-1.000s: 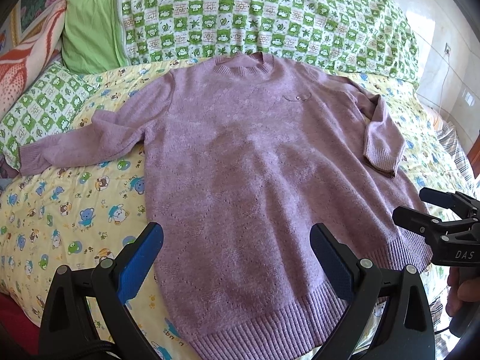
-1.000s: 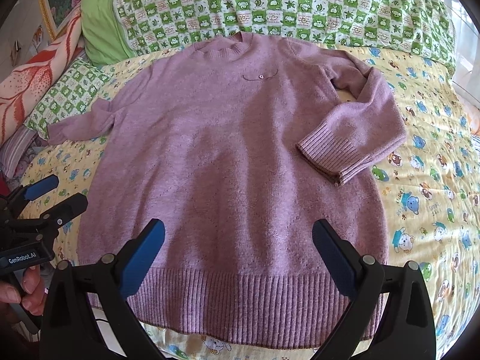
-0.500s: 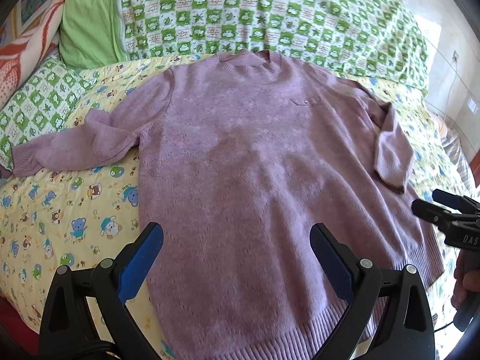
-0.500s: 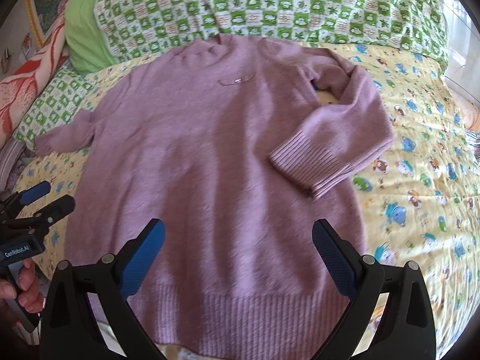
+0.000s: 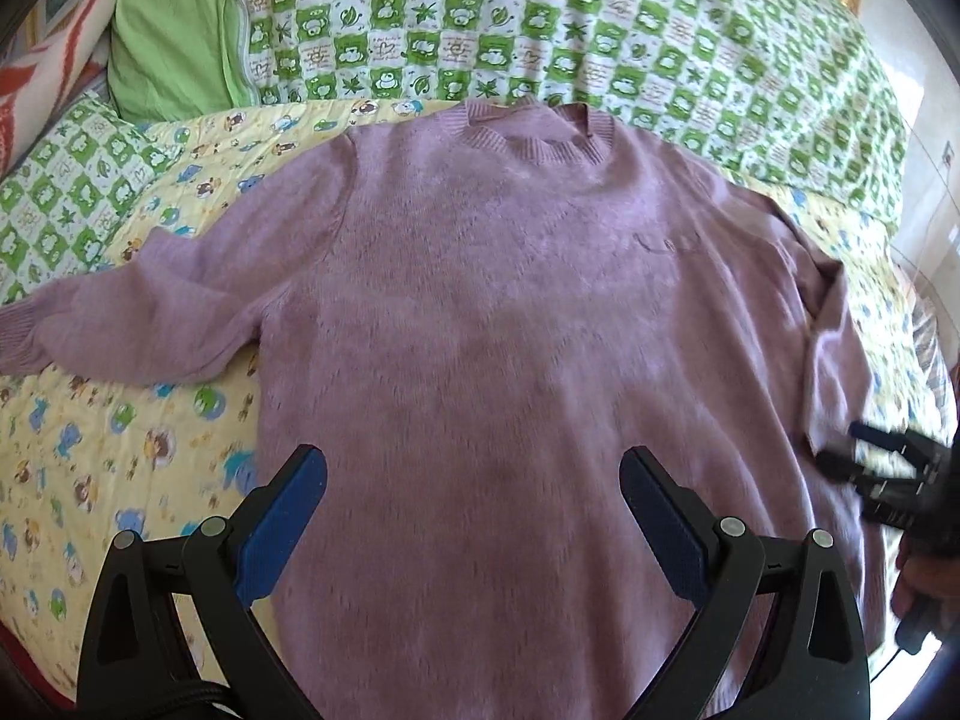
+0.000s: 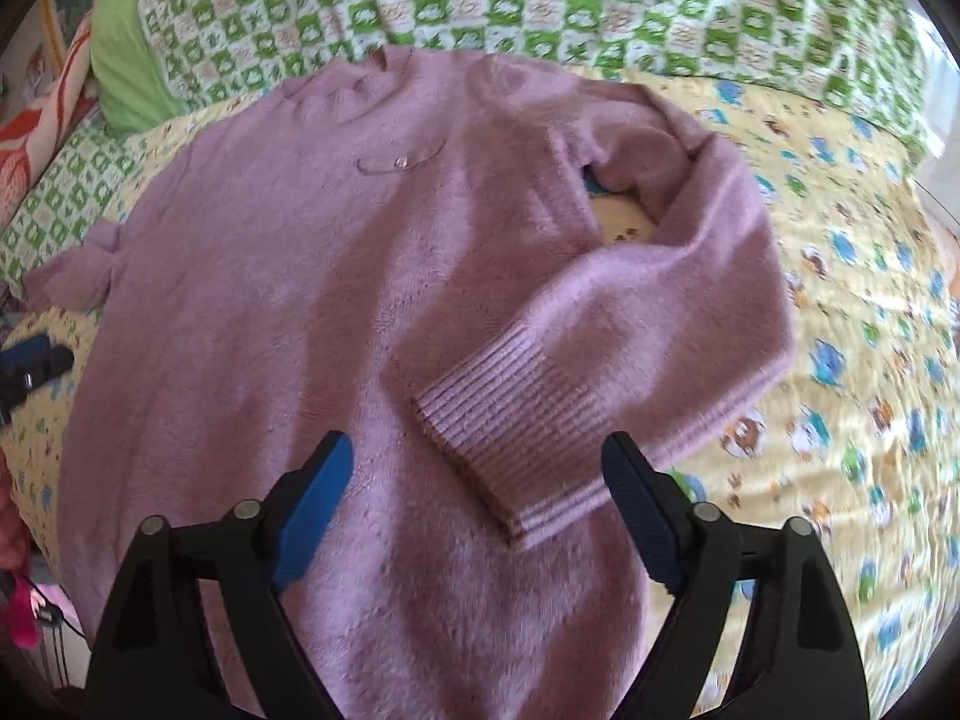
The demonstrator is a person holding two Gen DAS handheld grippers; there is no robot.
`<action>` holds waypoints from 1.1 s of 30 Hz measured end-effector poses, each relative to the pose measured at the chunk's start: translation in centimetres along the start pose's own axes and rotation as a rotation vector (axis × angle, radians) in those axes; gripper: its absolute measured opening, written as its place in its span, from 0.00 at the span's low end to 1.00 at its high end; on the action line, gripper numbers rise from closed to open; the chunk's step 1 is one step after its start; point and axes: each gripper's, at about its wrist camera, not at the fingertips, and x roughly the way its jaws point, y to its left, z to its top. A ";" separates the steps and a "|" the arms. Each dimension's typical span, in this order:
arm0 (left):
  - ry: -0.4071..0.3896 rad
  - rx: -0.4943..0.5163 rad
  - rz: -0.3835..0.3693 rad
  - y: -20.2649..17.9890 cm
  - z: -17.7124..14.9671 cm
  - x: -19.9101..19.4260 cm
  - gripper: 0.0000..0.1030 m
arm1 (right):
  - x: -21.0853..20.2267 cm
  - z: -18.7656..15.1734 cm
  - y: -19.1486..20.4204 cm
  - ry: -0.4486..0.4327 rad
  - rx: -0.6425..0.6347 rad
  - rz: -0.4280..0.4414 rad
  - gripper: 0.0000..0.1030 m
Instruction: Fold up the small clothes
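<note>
A fuzzy purple sweater [image 5: 510, 312] lies face up on the bed, its collar at the far end. One sleeve [image 5: 120, 324] stretches out to the left. The other sleeve [image 6: 690, 276] is bent back onto the body, and its ribbed cuff [image 6: 510, 438] lies just ahead of my right gripper [image 6: 477, 456]. That gripper's jaws are closing, with the cuff below and between them, untouched by the pads. My left gripper [image 5: 474, 468] hangs open over the sweater's lower body, holding nothing. Each gripper also shows at the edge of the other's view: right gripper [image 5: 864, 456], left gripper [image 6: 36, 357].
The sweater rests on a yellow cartoon-print sheet [image 5: 90, 450]. A green checked quilt [image 5: 540, 30] and a plain green pillow [image 5: 174, 42] pile up behind the collar. A hand [image 5: 912, 582] holds the right gripper at the bed's right side.
Both grippers have moved forward over the sweater, so the ribbed hem has dropped out of view. The folded cuff now sits close in front of the right jaws, which stand a little narrower.
</note>
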 end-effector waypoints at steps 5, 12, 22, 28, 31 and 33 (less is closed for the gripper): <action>0.001 -0.046 -0.003 0.7 2.6 2.1 0.96 | 3.1 0.4 -0.4 0.090 -0.075 -0.040 0.54; 0.019 -0.081 -0.010 1.3 3.8 4.1 0.96 | 2.2 2.0 -3.1 0.059 0.035 0.039 0.10; 0.017 -0.174 -0.091 4.2 5.4 3.9 0.96 | 2.1 13.6 4.4 -0.073 0.111 0.474 0.09; 0.040 -0.245 -0.090 7.5 5.9 4.2 0.96 | 8.6 16.1 13.1 0.039 0.064 0.695 0.09; 0.078 -0.280 -0.092 9.0 5.8 5.2 0.96 | 12.3 15.3 15.2 0.160 0.107 0.768 0.15; 0.100 -0.299 -0.106 9.4 5.8 6.1 0.96 | 13.9 14.6 15.3 0.214 0.159 0.784 0.26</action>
